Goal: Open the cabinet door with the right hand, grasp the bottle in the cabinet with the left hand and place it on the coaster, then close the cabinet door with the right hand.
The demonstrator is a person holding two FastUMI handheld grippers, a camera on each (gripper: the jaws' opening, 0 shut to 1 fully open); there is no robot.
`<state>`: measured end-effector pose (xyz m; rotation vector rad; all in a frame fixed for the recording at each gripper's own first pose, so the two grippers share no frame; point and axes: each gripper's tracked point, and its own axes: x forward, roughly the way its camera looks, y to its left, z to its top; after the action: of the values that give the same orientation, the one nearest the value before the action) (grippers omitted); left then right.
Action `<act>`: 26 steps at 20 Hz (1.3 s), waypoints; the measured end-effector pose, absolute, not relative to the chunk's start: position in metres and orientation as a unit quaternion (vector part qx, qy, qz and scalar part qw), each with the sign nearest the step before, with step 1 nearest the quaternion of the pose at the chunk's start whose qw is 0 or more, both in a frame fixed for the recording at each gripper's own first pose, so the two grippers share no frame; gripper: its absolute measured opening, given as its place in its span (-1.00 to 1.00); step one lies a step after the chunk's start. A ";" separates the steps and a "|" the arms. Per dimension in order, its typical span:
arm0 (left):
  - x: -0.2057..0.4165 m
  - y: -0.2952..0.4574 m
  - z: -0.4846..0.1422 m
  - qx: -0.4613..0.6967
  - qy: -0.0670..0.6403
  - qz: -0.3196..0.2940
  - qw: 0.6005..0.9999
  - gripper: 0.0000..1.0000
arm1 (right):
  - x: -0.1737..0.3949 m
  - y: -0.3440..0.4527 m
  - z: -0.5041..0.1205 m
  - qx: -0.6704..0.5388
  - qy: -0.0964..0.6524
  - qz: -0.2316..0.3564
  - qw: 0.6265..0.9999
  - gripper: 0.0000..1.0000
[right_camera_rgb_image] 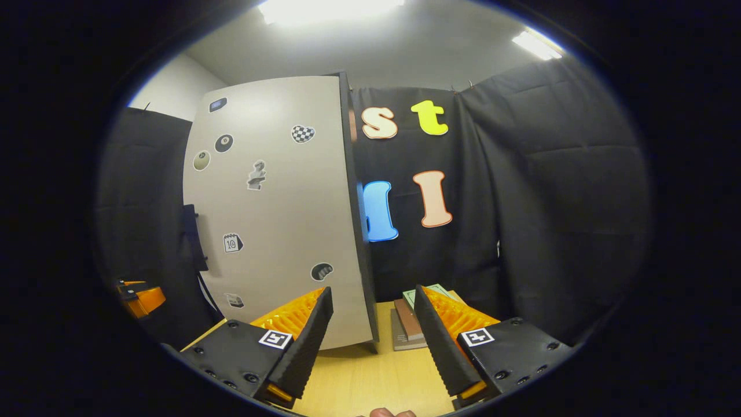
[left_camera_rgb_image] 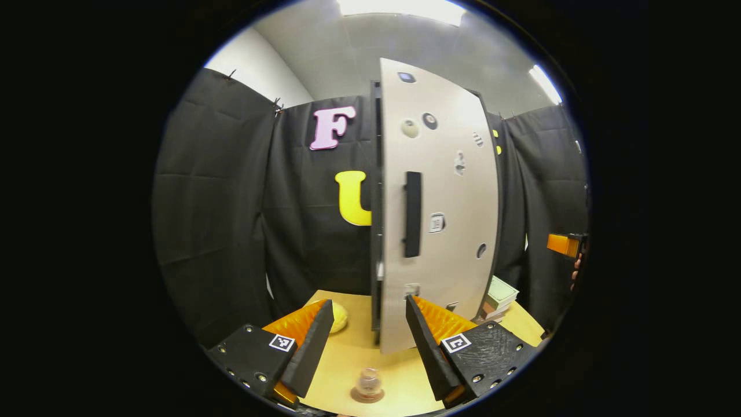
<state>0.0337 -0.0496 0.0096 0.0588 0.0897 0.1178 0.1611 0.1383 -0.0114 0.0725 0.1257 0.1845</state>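
A small clear bottle (left_camera_rgb_image: 369, 380) stands upright on a round brown coaster (left_camera_rgb_image: 367, 397) on the wooden table (left_camera_rgb_image: 353, 353), low between the fingers of my open left gripper (left_camera_rgb_image: 370, 304), which holds nothing. Behind it rises the cabinet; its white sticker-covered door (left_camera_rgb_image: 446, 197) with a black handle (left_camera_rgb_image: 412, 214) lies almost flat to the front, a narrow dark gap along the handle edge. My right gripper (right_camera_rgb_image: 373, 289) is open and empty, facing the door's (right_camera_rgb_image: 278, 220) hinge side, away from the handle (right_camera_rgb_image: 194, 237). Its orange body (left_camera_rgb_image: 564, 244) shows far right.
A yellow round object (left_camera_rgb_image: 339, 317) lies on the table left of the cabinet. A stack of books (right_camera_rgb_image: 410, 318) sits to the cabinet's right, also seen as books (left_camera_rgb_image: 499, 296). The left gripper's orange body (right_camera_rgb_image: 142, 298) shows at the far left.
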 end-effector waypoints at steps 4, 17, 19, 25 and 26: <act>0.032 -0.097 0.010 0.016 0.040 0.062 0.997 0.42 | 0.152 0.104 -0.019 0.026 0.063 0.100 0.993 0.80; -0.002 -0.163 0.002 0.017 0.039 0.093 0.995 0.42 | 0.174 0.069 -0.055 0.055 0.096 0.155 0.982 0.80; -0.003 -0.160 0.003 0.022 0.038 0.093 0.995 0.46 | 0.175 0.069 -0.061 0.057 0.106 0.150 0.981 0.81; 0.015 -0.127 -0.001 0.004 0.042 0.083 0.996 0.42 | 0.188 0.074 -0.058 0.093 0.106 0.098 0.985 0.80; 0.018 -0.117 0.002 0.005 0.037 0.084 0.996 0.47 | 0.190 0.078 -0.057 0.094 0.109 0.092 0.985 0.81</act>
<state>0.0181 -0.1170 0.0017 0.0105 0.0747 0.1680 0.1902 0.0776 -0.0569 0.1891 0.2187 0.1847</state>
